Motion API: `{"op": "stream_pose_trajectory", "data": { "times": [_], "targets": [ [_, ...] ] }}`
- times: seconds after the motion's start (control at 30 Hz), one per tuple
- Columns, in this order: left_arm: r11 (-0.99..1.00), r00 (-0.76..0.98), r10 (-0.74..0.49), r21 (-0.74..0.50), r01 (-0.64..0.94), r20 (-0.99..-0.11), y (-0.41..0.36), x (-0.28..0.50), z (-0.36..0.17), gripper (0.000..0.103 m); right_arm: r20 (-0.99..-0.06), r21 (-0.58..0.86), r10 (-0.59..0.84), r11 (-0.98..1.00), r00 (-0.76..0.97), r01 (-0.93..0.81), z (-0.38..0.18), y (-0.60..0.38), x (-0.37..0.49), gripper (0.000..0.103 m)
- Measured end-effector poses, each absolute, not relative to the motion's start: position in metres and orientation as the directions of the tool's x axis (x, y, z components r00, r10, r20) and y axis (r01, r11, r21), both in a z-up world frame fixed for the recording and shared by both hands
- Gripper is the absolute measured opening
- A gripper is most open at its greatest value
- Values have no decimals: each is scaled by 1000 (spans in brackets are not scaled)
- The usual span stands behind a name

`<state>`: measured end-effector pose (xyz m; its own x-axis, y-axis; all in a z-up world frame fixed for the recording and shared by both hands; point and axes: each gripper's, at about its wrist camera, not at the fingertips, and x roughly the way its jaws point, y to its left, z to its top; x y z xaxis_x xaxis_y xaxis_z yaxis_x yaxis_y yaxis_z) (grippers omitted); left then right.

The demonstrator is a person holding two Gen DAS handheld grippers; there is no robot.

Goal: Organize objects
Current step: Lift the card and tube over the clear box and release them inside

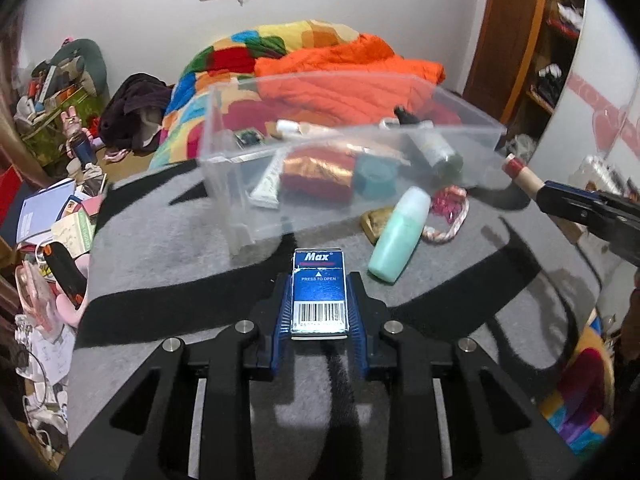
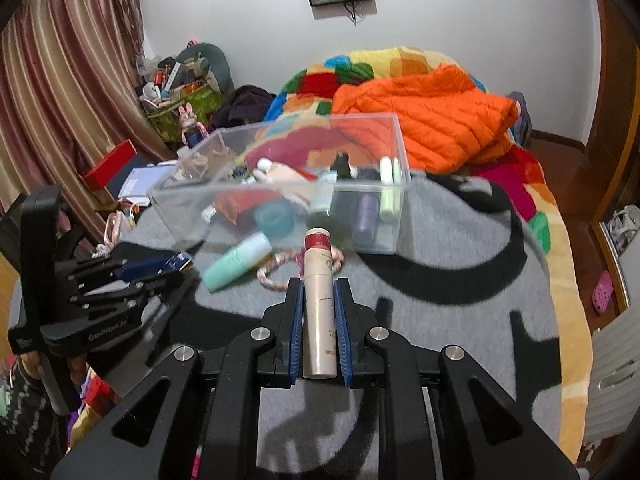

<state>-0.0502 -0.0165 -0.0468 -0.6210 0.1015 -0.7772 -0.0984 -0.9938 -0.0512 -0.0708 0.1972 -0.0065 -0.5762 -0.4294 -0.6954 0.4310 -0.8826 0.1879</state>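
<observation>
My left gripper (image 1: 319, 284) is shut on a blue "Max" staple box (image 1: 319, 292), held above the grey blanket short of the clear plastic bin (image 1: 240, 200). My right gripper (image 2: 318, 286) is shut on a cream bottle with a red cap (image 2: 319, 300), held in front of the bin (image 2: 394, 152). The bin holds a red pouch (image 1: 320, 176), a teal tape roll (image 1: 374, 178), tubes and small bottles. A mint green bottle (image 1: 398, 234) and a pink-and-white cord (image 1: 450, 216) lie on the blanket beside the bin. The right gripper's bottle shows at the right edge of the left view (image 1: 520, 172).
The grey and black blanket (image 1: 168, 248) covers a bed with a colourful quilt (image 2: 536, 200) and an orange jacket (image 2: 432, 120) behind the bin. Cluttered books and bags (image 1: 52, 216) lie on the floor at left. A wooden shelf (image 1: 548, 48) stands at right.
</observation>
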Motion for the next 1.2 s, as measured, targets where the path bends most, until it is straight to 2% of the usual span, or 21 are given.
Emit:
{"op": "stream_pose_trajectory", "data": {
  "times": [0.33,0.53,0.8,1.2],
  "targets": [
    [-991,-729,124,-125,-53,-673,-33,-47,9,27,-618,187,-462,-873,-636,451,25,183,-97,14],
    [-987,-745,129,-155,-35,-654,-38,-62,23,27,-592,183,-470,-870,-654,459,36,173,-117,14],
    [-988,-734,125,-150,-32,-667,-38,-93,19,27,-619,178,-466,-867,-632,465,24,150,-148,14],
    [-985,-687,131,-172,-9,-714,-45,-128,-7,27,-709,153,-438,-860,-552,486,-14,119,-173,14]
  ]
}}
